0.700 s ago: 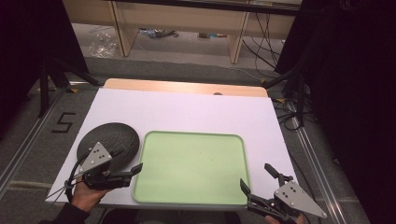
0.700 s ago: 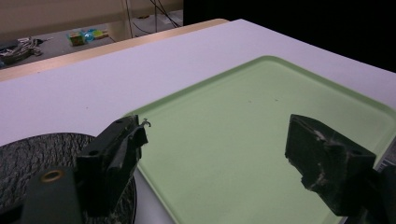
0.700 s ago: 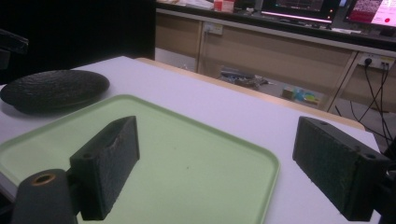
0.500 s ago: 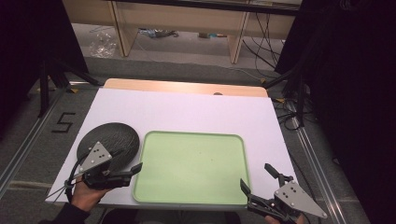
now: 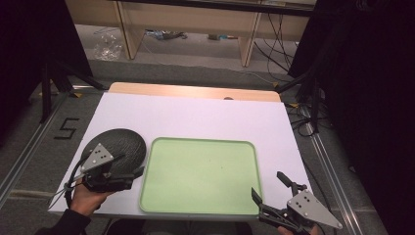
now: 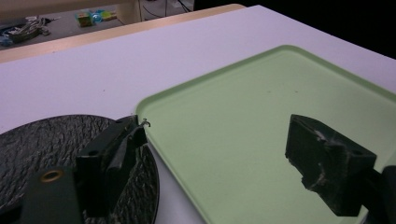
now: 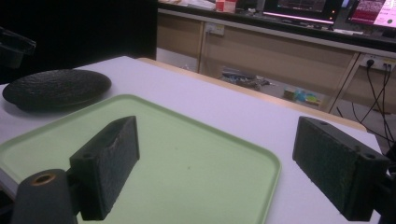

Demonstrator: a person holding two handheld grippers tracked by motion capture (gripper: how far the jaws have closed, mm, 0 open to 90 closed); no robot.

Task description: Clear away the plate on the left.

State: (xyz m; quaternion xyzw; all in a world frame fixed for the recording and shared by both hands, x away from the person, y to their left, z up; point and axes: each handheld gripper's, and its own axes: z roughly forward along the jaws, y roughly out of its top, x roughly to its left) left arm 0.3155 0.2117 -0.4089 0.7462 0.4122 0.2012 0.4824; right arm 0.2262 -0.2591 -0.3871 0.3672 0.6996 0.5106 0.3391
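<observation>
Nothing has shifted on my table since the earlier frames: both grippers sit where they were, and the tray and plate have not budged.

From the high view I see my left gripper (image 5: 131,172) at the near left, held in a hand (image 5: 85,199), hanging over the near edge of the black textured plate (image 5: 120,143) with its tips reaching toward the left rim of the tray. In the left gripper view its jaws stand spread wide, one over the plate's rim, the other above the tray's floor, with nothing between them.

My right gripper (image 5: 268,188) is at the near right corner of the table, just beside the tray's near right corner. In the right gripper view its jaws are spread wide too, gripping nothing, and look across the tray toward the plate (image 7: 56,87) on the far side.

I see the light green tray (image 5: 200,171) lying flat in the middle of the near half of the white tabletop (image 5: 195,117), bare inside. The plate lies just beside its left edge; whether they touch I cannot tell.
</observation>
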